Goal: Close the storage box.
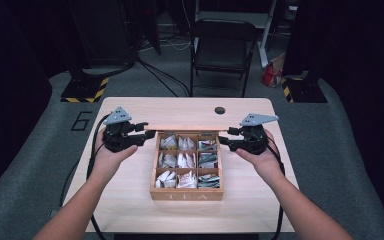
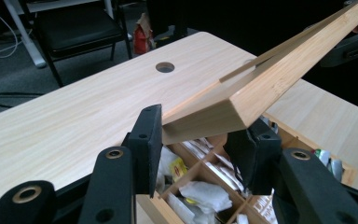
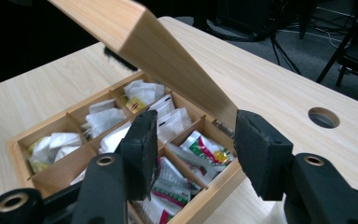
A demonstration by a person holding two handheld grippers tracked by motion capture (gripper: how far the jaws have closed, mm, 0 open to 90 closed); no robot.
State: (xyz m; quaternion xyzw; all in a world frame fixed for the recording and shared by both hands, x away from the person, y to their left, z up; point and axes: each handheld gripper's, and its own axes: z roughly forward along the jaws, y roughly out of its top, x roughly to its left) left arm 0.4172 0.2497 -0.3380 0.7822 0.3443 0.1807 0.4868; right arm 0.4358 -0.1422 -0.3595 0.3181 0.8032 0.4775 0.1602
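Landmark: tea box [image 1: 186,194], wooden, nine compartments, at the desk's [image 1: 130,200] centre, lettered front towards the person.

Contents: tea bags [image 1: 178,160] in all compartments; white sachets in the left and middle columns, coloured packets [image 3: 205,150] in the right column.

Left gripper [image 1: 147,131]: at the box's far left corner. Its fingers [image 2: 147,135] stand narrowly apart either side of the lid's [image 2: 242,100] corner; the lid sits between them, one pad against its edge, the other just beside it. No firm clamp seen.

Right gripper [image 1: 223,136]: at the box's far right corner. Fingers [image 3: 142,149] half open, holding nothing; the lid's end rises above and between them.

Lid: raised, tilted up over the box's far edge.

Beyond the box: cable hole [image 1: 220,110] in the desk; farther off, black chair [image 1: 223,47] on the floor.
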